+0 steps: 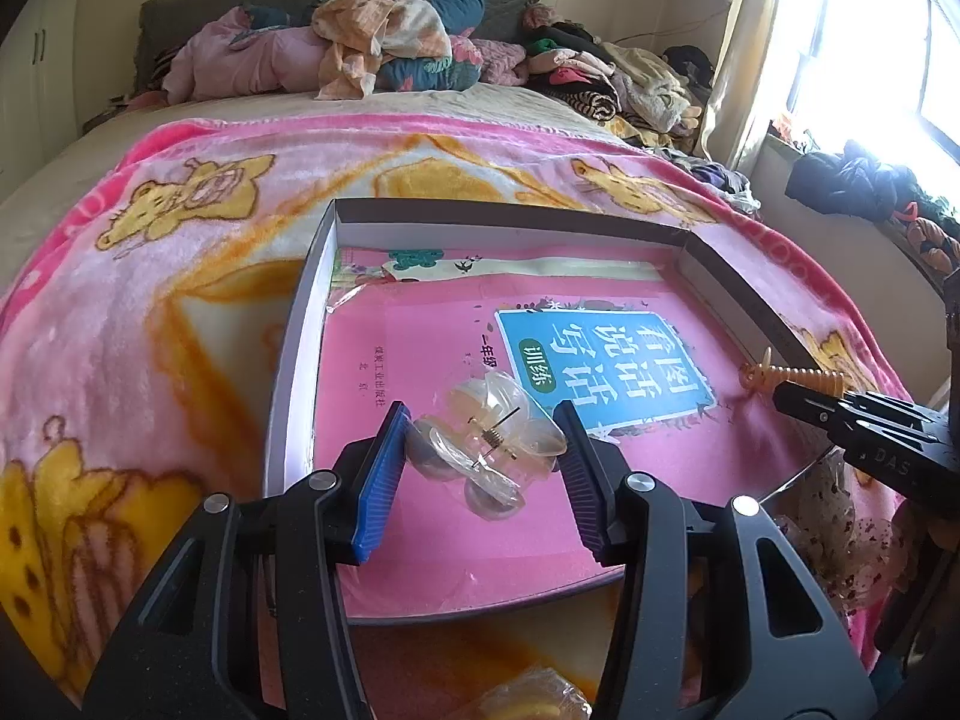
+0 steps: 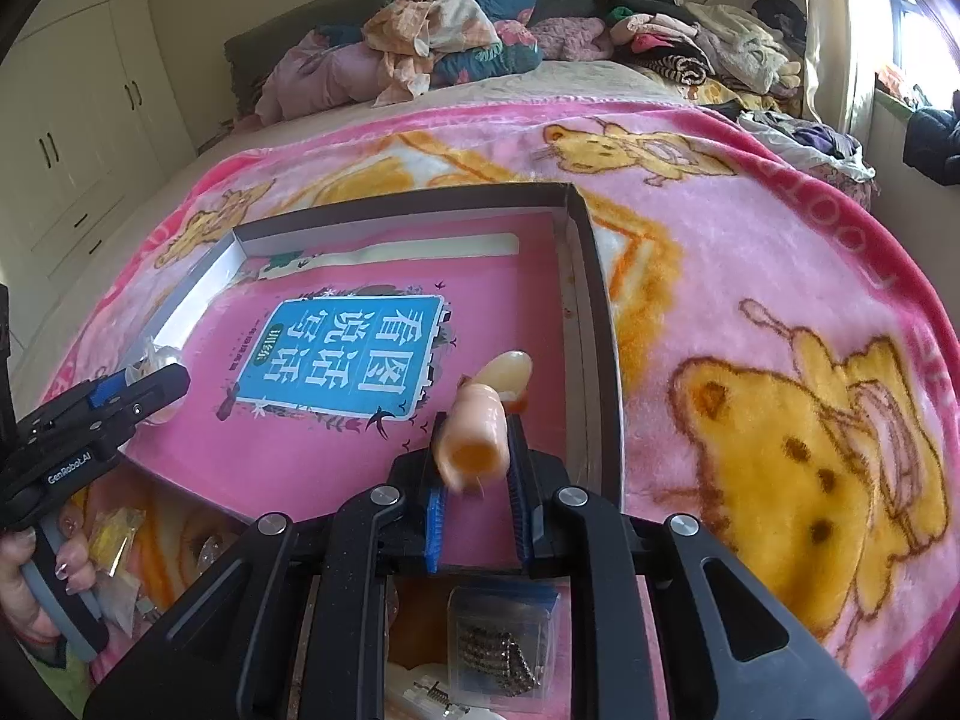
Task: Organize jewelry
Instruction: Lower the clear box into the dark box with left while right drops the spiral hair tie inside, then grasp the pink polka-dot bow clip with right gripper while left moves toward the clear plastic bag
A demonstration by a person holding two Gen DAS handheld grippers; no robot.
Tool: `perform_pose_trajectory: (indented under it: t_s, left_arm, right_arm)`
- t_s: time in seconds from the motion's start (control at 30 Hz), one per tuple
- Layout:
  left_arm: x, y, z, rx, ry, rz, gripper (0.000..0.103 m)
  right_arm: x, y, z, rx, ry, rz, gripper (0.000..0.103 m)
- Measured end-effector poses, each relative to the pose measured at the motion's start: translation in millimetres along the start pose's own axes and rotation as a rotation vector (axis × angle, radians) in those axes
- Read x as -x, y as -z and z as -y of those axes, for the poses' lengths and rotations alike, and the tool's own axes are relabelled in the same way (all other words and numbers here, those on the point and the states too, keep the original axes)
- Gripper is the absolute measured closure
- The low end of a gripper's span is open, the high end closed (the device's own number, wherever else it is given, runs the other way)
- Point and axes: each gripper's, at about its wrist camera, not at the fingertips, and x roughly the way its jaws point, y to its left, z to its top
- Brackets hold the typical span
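Left tongs (image 1: 480, 450) gape around the clear claw clip (image 1: 489, 441) (light, slippery, brittle); right tongs (image 2: 477, 468) pinch the orange clip (image 2: 480, 420), box's (image 2: 591, 300) 5 o'clock.

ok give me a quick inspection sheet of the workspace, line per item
surface: pink cartoon blanket on a bed, with a shallow box lid lying on it
job's things: clear hair claw inside the lid on a pink book; orange hair claw over the lid's right side
clutter: bagged dark clips and small packets by the near edge
grippers: left gripper open, fingers either side of the clear claw; right gripper shut on the orange claw
cables: nothing seen
surroundings: clothes pile at the headboard, window, wardrobe
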Motion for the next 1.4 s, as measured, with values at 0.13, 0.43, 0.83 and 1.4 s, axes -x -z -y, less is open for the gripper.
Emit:
perform_pose_trajectory:
  t_s: [0.13,0.43,0.83,1.4]
  left_arm:
    - [0,0,0,-0.003,-0.001,-0.001,0.063]
    - [10,-3,-2,0.0,-0.005,0.032,0.052]
    - [41,4,4,0.002,-0.008,0.099,0.031]
    - [88,24,5,0.036,-0.002,0.184,0.012]
  right_arm:
    - [8,2,2,-0.008,-0.014,0.031,0.071]
    - [36,10,2,-0.043,-0.047,0.097,0.047]
    - [69,27,-4,-0.033,-0.054,0.168,0.039]
    - [101,51,-4,-0.043,-0.051,0.219,0.027]
